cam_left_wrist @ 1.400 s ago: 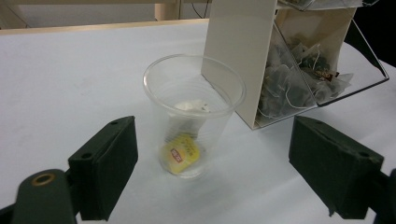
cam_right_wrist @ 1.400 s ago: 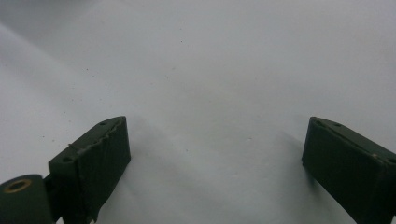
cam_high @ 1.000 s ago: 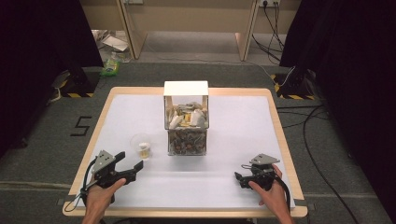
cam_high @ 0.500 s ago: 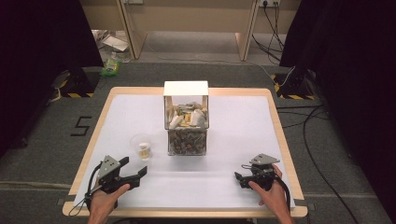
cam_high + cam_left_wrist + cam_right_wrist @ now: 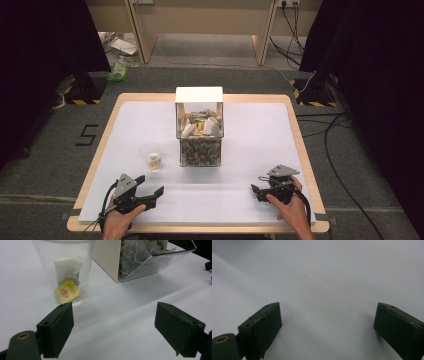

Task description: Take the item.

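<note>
A clear plastic cup stands on the white table, left of a clear box full of tea bags. Inside the cup lies one tea bag with a yellow tag. My left gripper rests near the front left edge, open and empty, its jaws pointing toward the cup and box. Near the front right edge my right gripper lies low over bare table, open with nothing between its jaws.
The box has a white lid propped open at its back. The table has a wooden rim. Cables trail on the grey floor to the right, and litter lies beyond the far left corner.
My left gripper has pulled back toward the front edge and a little to the right, still open. The right gripper has stayed put.
</note>
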Tool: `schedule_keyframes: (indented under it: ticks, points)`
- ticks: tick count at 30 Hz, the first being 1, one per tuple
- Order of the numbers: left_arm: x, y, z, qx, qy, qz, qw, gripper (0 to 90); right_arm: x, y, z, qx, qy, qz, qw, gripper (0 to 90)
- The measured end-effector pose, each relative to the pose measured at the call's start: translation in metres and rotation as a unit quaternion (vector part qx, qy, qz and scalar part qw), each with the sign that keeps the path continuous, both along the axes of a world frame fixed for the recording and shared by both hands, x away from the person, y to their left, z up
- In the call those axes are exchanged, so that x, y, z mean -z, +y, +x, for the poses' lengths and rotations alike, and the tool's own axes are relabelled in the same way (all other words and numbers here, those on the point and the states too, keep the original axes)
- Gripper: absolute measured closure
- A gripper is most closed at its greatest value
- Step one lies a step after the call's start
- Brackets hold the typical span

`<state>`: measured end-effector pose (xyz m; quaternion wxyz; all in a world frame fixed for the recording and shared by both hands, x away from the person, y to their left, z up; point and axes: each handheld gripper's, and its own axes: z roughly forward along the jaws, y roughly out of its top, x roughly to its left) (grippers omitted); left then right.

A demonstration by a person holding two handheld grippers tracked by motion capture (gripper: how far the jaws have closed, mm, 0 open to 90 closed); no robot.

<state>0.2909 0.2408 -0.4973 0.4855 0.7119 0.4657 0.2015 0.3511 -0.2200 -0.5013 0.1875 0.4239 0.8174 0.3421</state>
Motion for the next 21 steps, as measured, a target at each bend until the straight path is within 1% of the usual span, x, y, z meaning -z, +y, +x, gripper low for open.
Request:
schedule_keyframes:
  ticks: [3,8,12,17,21]
  points:
    - [0.003,-0.002,0.000,0.002,0.005,0.007,1.0000,14.9,0.000,0.000,0.000,0.000,0.000,0.000,1.0000,8.3]
    - [0.006,-0.006,0.000,0.007,0.010,0.008,0.9999,14.9,0.000,0.000,0.000,0.000,0.001,0.001,1.0000,8.3]
    - [0.009,-0.008,-0.002,0.010,0.015,0.014,0.9998,15.0,0.000,0.000,0.000,0.000,0.000,-0.001,1.0000,8.3]
    - [0.013,-0.007,-0.004,0.015,0.023,0.021,0.9994,15.1,0.000,0.000,0.000,0.000,0.000,0.000,1.0000,8.3]
    - [0.017,-0.005,-0.005,0.013,0.025,0.029,0.9992,15.1,0.000,0.000,0.000,-0.002,-0.002,-0.002,1.0000,8.3]
